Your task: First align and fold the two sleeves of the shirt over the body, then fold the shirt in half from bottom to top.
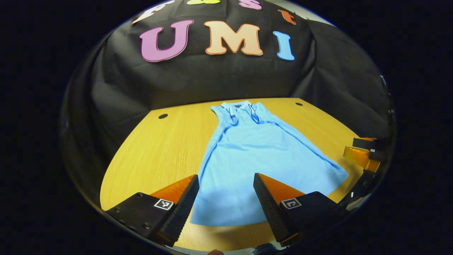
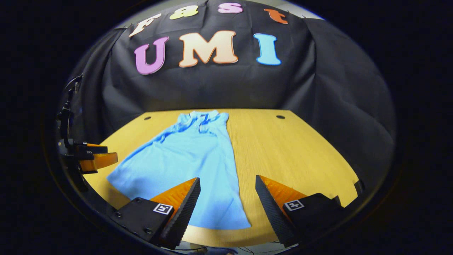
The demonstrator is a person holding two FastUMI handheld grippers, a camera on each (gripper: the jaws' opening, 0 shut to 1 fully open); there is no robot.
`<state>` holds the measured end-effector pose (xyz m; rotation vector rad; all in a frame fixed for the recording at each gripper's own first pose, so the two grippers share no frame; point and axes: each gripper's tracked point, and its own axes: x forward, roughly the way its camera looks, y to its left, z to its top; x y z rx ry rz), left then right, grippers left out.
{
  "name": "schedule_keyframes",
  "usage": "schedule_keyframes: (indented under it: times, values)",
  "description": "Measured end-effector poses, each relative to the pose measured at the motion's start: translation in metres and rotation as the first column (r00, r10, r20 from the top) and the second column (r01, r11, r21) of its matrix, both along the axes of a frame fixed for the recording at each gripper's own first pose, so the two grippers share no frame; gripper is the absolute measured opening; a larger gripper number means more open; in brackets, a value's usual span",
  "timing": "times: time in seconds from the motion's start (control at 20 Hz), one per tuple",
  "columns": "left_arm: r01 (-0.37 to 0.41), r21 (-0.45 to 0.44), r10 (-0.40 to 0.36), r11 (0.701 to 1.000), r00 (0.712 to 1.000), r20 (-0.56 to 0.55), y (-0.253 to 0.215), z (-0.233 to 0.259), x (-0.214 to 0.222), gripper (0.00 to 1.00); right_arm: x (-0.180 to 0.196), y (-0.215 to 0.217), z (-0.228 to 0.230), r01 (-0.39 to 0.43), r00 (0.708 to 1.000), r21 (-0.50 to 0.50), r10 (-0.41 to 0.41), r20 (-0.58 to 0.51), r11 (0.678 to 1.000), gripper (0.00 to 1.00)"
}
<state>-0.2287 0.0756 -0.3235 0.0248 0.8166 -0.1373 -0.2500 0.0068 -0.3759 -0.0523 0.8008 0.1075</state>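
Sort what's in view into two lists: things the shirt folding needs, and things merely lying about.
Needed for the job:
- blue shirt, lying flat, collar at the far end
- left gripper, fingers open above the hem
- right gripper, fingers open by the shirt's edge

Merely there:
- wooden table, which bears the shirt
- black cloth wall

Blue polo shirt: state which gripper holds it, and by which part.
Neither. The left gripper and right gripper are open above the polo shirt, near its hem.

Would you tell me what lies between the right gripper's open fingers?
In the right gripper view, the right gripper frames the light blue polo shirt's hem edge and bare wooden table.
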Motion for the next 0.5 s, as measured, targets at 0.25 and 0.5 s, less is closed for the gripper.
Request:
schedule_keyframes:
  times: [0.25, 0.5]
  values:
    - [-0.053, 0.034, 0.055, 0.998, 0.996, -0.064, 0.015, -0.034, -0.025, 0.94, -0.029, 0.002, -0.030, 0.011, 0.997, -0.023, -0.012, -0.082, 1.000, 0.98]
    - [-0.055, 0.074, 0.062, 0.996, 0.993, -0.096, 0.021, -0.049, -0.037, 0.95, -0.046, -0.003, -0.052, 0.022, 0.989, -0.049, -0.029, -0.148, 0.999, 0.95]
